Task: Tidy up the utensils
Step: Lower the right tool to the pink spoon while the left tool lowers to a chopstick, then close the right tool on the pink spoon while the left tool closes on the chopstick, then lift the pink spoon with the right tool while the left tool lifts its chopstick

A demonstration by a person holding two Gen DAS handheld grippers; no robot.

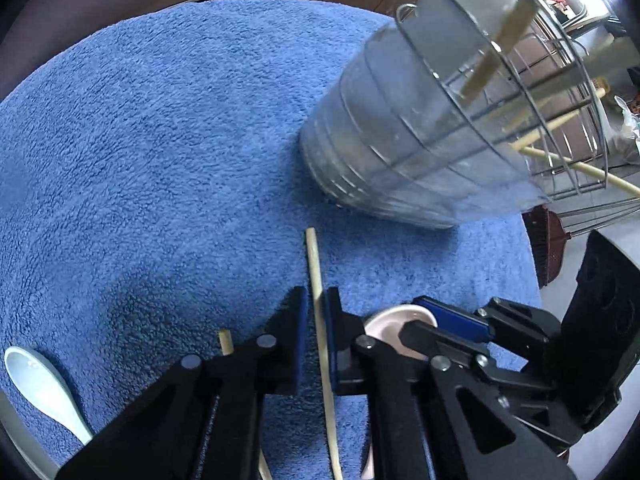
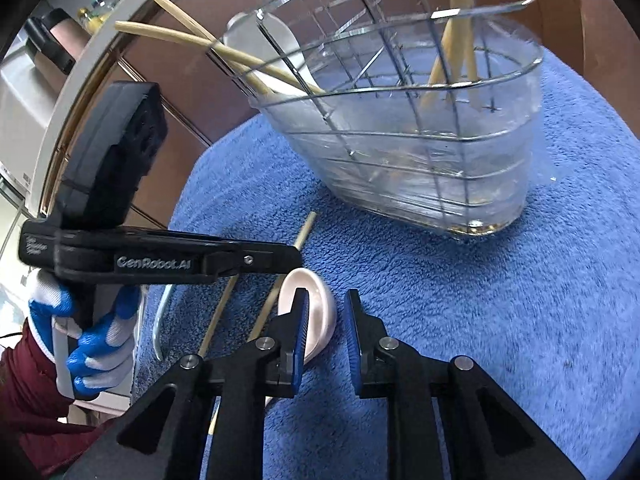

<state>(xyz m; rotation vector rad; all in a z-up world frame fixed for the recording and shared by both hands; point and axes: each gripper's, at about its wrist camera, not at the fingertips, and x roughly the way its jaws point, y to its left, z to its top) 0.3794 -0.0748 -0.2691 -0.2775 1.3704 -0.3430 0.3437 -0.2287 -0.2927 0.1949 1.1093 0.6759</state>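
Our left gripper (image 1: 316,320) pinches a chopstick (image 1: 316,272) lying on the blue towel (image 1: 140,140); our right gripper (image 2: 326,320) stands narrowly open, one finger over the pink spoon (image 2: 316,308), gripping nothing. We judge the thin stick may twist or slip when lifted towards the wire caddy (image 2: 420,152).

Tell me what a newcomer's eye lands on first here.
The clear wire-framed utensil holder standing on the blue towel, chopsticks and a white spoon already inside. In front of it, the left gripper is closed on a loose chopstick, while the right gripper straddles a pink spoon.
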